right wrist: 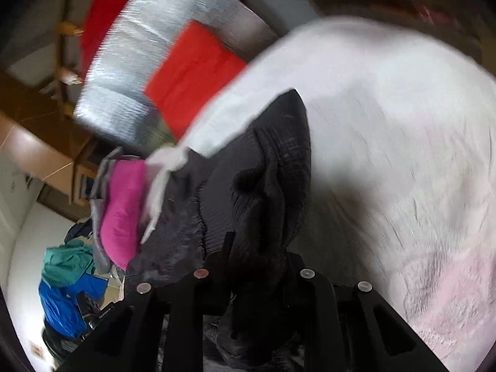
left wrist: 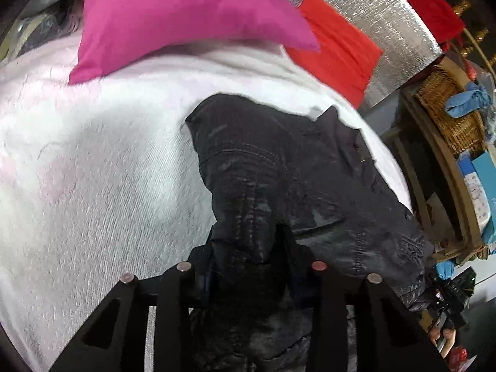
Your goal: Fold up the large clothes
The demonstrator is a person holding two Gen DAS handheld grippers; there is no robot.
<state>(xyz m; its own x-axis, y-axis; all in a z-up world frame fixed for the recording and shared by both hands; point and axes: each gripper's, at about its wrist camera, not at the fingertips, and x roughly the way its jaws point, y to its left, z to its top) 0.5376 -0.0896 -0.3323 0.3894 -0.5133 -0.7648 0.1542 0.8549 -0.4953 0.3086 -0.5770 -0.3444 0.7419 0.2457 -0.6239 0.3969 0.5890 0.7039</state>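
A large dark grey-black jacket (left wrist: pixel 279 170) lies crumpled on a white and pale pink bed cover (left wrist: pixel 102 170). My left gripper (left wrist: pixel 248 241) is shut on a bunched fold of the jacket, which runs up between its black fingers. In the right wrist view, my right gripper (right wrist: pixel 257 248) is shut on another bunched part of the same jacket (right wrist: pixel 272 161), lifted off the bed cover (right wrist: pixel 403 139). This view is motion-blurred.
A magenta pillow (left wrist: pixel 186 15) and a red pillow (left wrist: pixel 338 49) lie at the head of the bed against a silver headboard (left wrist: pixel 372 15). A wicker basket (left wrist: pixel 446 114) and shelves stand beyond the bed's right edge. Blue and green clothes (right wrist: pixel 68 285) are piled off the bed.
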